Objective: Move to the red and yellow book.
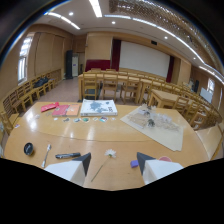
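Right now I have the hand-held gripper hovering over the near edge of the wooden tabletop, its two pale fingers spread wide apart with nothing between them but bare wood. Just ahead of the fingers lies a small white flower on a thin stem, and beside the right finger sits a little purple object. Off to the left of the fingers I see a dark pen-like tool, a slim white stick and a round black thing.

The red and yellow book lies flat well beyond the fingers, on the far left part of the tabletop, with a smaller red item just beside it on its left. Next to the book on its right is a large white and grey book, with a row of small round pieces along their near side. A pale sheet with dark clutter on it covers the far right. Rows of wooden chairs stand behind.
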Action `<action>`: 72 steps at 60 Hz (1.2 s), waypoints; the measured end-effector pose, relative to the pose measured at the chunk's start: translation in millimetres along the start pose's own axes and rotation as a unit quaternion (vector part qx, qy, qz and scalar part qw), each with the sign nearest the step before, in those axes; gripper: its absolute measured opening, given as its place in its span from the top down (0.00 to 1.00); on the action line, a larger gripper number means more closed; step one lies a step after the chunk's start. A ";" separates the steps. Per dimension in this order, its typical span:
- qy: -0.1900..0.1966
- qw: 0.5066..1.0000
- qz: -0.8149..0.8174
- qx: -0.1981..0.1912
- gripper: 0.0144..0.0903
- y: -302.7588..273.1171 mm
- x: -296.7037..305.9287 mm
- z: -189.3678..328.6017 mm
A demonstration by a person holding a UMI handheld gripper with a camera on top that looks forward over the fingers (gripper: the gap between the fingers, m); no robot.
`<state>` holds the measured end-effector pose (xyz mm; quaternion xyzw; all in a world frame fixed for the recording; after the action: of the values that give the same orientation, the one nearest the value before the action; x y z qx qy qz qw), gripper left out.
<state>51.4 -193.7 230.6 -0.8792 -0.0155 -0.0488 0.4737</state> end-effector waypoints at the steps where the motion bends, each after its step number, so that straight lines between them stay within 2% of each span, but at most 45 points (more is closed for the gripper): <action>1: -0.001 1.000 0.000 0.000 0.05 0.4 -0.1 5.8; 13: 0.002 1.000 -0.004 -0.001 0.05 1.3 -23.5 -3.8; 23: 0.003 1.000 0.000 0.004 0.05 1.3 -69.9 -10.1; 24: 0.002 1.000 0.001 0.005 0.09 1.1 -74.9 -10.8; 25: 0.001 1.000 0.002 0.006 0.05 1.5 -79.5 -13.5; 43: -0.029 0.999 0.004 0.012 0.05 -17.6 -180.0 -7.8; 55: -0.052 0.999 -0.006 0.014 0.05 -45.1 -234.9 37.7; 72: -0.082 0.997 -0.009 -0.001 0.05 -91.6 -306.9 160.2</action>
<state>-249.2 -3.7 188.4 -0.8806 -0.0618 0.0190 0.4695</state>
